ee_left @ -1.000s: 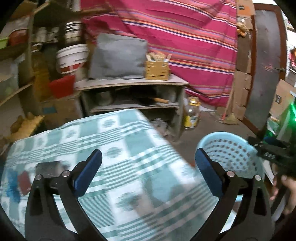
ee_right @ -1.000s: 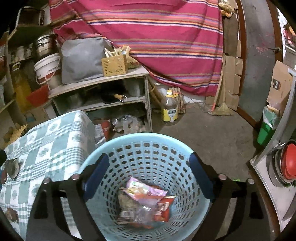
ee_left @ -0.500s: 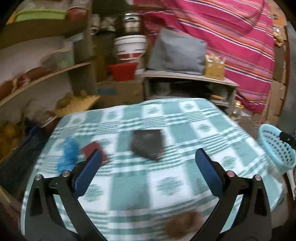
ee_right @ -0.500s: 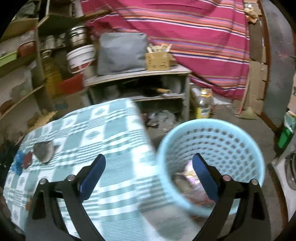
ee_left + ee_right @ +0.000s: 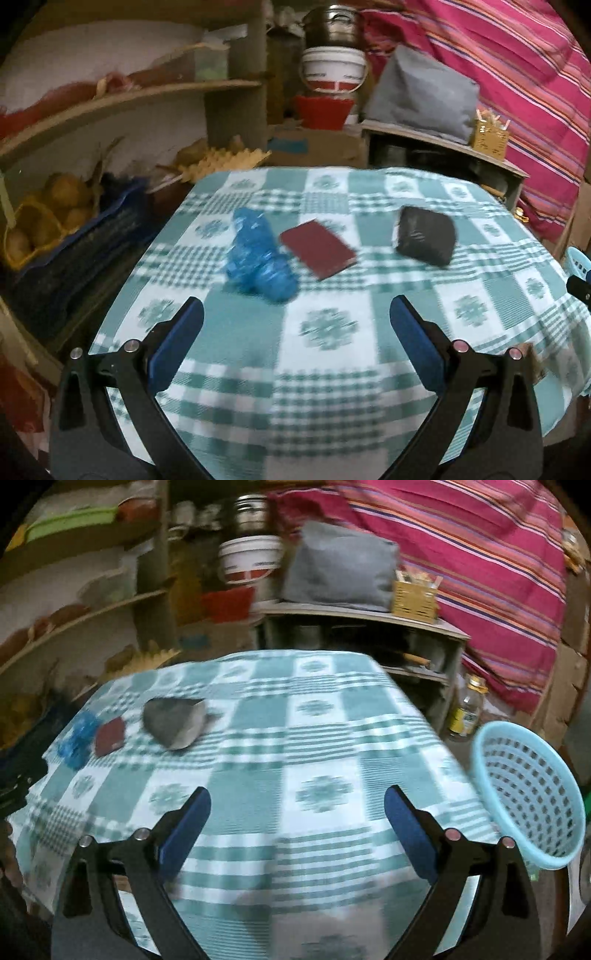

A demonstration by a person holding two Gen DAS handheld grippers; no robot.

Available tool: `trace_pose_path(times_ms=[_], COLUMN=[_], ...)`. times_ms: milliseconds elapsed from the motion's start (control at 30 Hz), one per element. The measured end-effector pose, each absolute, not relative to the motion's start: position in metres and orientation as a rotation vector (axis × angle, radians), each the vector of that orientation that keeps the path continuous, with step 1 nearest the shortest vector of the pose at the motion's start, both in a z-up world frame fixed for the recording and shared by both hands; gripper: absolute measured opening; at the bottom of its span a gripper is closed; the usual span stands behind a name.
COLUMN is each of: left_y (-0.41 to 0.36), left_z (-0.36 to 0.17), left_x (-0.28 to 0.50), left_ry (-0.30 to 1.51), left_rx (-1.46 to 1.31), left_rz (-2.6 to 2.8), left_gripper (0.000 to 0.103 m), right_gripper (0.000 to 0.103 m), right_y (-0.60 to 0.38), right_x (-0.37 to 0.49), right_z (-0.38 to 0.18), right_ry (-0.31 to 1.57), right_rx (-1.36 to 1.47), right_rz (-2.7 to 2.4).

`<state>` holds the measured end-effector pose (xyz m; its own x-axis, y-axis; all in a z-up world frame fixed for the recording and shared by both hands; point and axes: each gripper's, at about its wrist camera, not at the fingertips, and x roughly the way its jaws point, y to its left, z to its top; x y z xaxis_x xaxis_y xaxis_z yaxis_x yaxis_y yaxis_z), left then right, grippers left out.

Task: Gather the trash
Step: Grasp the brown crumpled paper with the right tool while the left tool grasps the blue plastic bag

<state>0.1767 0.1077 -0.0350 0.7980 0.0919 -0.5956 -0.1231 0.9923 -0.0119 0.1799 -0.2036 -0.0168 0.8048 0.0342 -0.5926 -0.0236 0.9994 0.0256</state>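
Three pieces of trash lie on the green checked tablecloth (image 5: 325,328): a crumpled blue plastic bag (image 5: 258,258), a flat dark red packet (image 5: 317,248) and a black pouch (image 5: 424,236). My left gripper (image 5: 295,317) is open and empty, above the cloth just short of the blue bag. My right gripper (image 5: 297,806) is open and empty over the table's near middle. In the right wrist view the blue bag (image 5: 77,738), red packet (image 5: 110,735) and pouch (image 5: 175,722) lie far left. The light blue basket (image 5: 532,794) stands to the right of the table.
Wooden shelves (image 5: 122,99) with produce stand left of the table. A low shelf unit (image 5: 362,627) with a grey cushion (image 5: 340,568), a wicker box and a white bucket (image 5: 251,559) stands behind. A bottle (image 5: 465,709) stands on the floor before a striped curtain (image 5: 480,546).
Both grippers have swung left, from the basket toward the table. The left view now faces the three pieces of trash closely. The basket has slid to the right edge of the right view.
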Motion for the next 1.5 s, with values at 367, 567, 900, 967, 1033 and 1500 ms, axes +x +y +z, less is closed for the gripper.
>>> trace_pose_path(times_ms=[367,567,900,967,1033,1500], left_y=[0.141,0.149,0.159,0.157,0.154,0.134], left_z=[-0.048,-0.055,-0.06,-0.061,-0.06,-0.073], left_x=[0.178,0.183,0.221,0.231,0.242,0.284], left_ry=[0.67,0.689,0.746,0.754,0.756,0.834], left_rx=[-0.07,-0.061,-0.099,-0.093,-0.088,-0.071], left_rz=[0.168,0.177,0.144,0.146,0.151,0.109], left_gripper=[0.097,0.097,0.097,0.097,0.097,0.051], right_gripper=[0.093,0.093,0.045,0.044,0.043,0.042], right_y=[-0.125,-0.105,-0.097,-0.099,-0.103,-0.161], right_x=[0.173,0.169,0.159,0.162,0.168,0.2], right_z=[-0.039,-0.06,-0.066,-0.063,-0.061,-0.042], right_ry=[0.682,0.731,0.702,0.693,0.7,0.685], right_rx=[-0.092,-0.158,-0.159,-0.156,-0.139,-0.057], right_rz=[0.165,0.17,0.226,0.229,0.235,0.153])
